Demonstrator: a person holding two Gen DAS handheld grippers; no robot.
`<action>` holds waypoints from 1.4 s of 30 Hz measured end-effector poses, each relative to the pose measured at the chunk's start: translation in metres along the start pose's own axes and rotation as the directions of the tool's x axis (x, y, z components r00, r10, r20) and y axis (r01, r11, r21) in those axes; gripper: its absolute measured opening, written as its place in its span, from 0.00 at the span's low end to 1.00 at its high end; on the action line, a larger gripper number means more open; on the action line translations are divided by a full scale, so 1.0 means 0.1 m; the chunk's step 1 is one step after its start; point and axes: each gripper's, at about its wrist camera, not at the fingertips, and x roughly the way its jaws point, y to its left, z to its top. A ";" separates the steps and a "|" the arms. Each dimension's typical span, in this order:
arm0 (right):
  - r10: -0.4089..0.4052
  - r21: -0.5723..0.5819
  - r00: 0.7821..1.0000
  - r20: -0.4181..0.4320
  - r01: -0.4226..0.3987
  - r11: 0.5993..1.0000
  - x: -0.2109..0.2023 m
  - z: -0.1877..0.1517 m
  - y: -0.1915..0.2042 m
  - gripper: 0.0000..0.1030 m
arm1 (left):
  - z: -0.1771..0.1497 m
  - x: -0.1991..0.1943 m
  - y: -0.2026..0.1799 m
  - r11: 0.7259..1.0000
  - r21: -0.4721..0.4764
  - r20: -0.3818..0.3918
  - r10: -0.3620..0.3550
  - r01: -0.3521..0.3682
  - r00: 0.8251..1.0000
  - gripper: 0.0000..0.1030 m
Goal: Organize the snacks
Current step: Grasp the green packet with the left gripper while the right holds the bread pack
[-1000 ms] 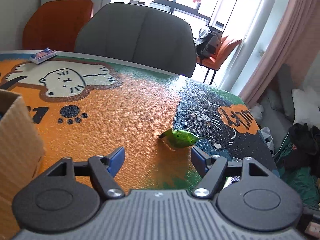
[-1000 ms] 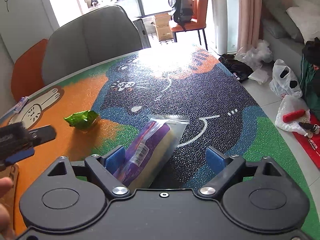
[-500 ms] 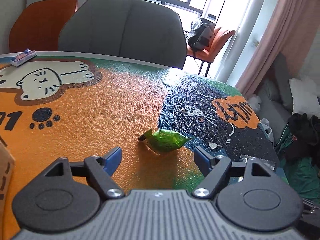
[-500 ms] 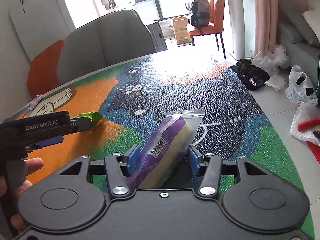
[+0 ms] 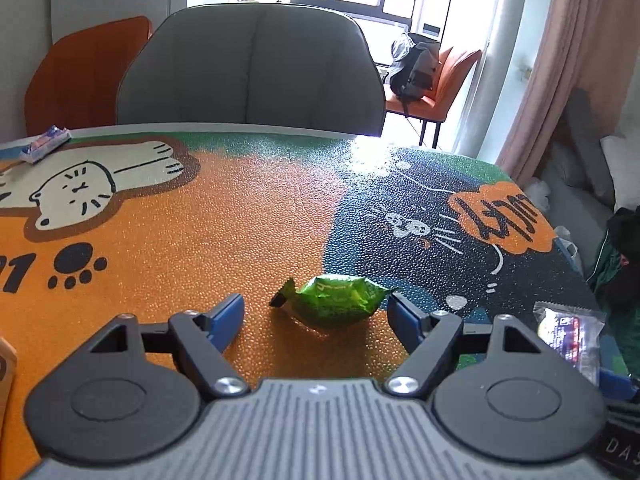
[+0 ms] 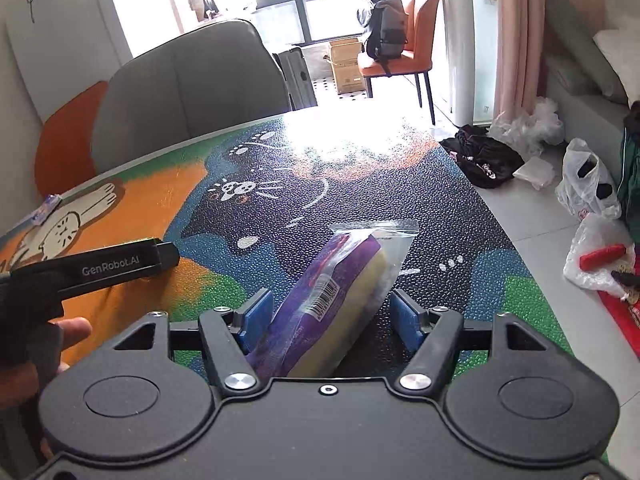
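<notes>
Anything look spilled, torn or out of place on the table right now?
Nothing spilled or torn. The green snack packet lies crumpled on the table between the open left gripper fingers. The purple-and-yellow packet lies askew between the right gripper fingers, which are opening.

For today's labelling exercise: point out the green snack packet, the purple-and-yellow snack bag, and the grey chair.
green snack packet (image 5: 334,300), left wrist view, middle of the crinkled wrapper.
purple-and-yellow snack bag (image 6: 340,280), right wrist view, near its barcode label.
grey chair (image 5: 252,68), left wrist view, centre of the backrest.

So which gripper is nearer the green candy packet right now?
Left. The left gripper straddles the green candy packet, jaws closing. The right gripper, opening, is around the purple snack bag.
</notes>
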 end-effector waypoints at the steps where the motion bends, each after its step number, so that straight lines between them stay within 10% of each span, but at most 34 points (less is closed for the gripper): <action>1: -0.008 -0.005 1.000 0.001 0.008 1.000 -0.01 0.00 0.00 0.56 | 0.00 0.00 0.01 1.000 0.005 0.004 0.004 -0.004 1.000 0.71; 7: 0.014 0.011 1.000 -0.001 -0.014 1.000 -0.06 -0.01 -0.02 0.43 | 0.01 -0.05 0.12 1.000 -0.013 0.015 -0.021 0.022 1.000 0.32; 9: 0.025 0.013 1.000 -0.001 -0.025 1.000 -0.08 -0.02 -0.01 0.40 | 0.00 -0.09 0.16 0.999 -0.019 0.006 -0.030 0.030 1.000 0.02; 17: 0.064 0.034 0.998 -0.002 -0.064 0.997 -0.20 -0.07 0.05 0.33 | -0.02 -0.32 0.31 0.998 -0.034 0.028 -0.057 0.058 0.998 0.00; 22: 0.058 0.049 0.998 0.024 -0.059 0.997 -0.29 -0.09 0.00 0.31 | 0.07 -0.33 0.28 0.995 -0.042 0.019 -0.091 0.092 0.996 0.10; 27: 0.057 0.071 0.998 0.039 -0.059 0.996 -0.25 -0.03 -0.12 0.29 | 0.14 -0.33 0.14 0.996 -0.033 0.074 -0.082 0.085 0.994 0.73; 42: 0.053 0.118 0.997 0.061 -0.060 0.991 0.09 0.21 -0.33 0.39 | 0.46 0.27 -0.05 0.997 -0.071 0.040 -0.034 0.037 0.999 0.73</action>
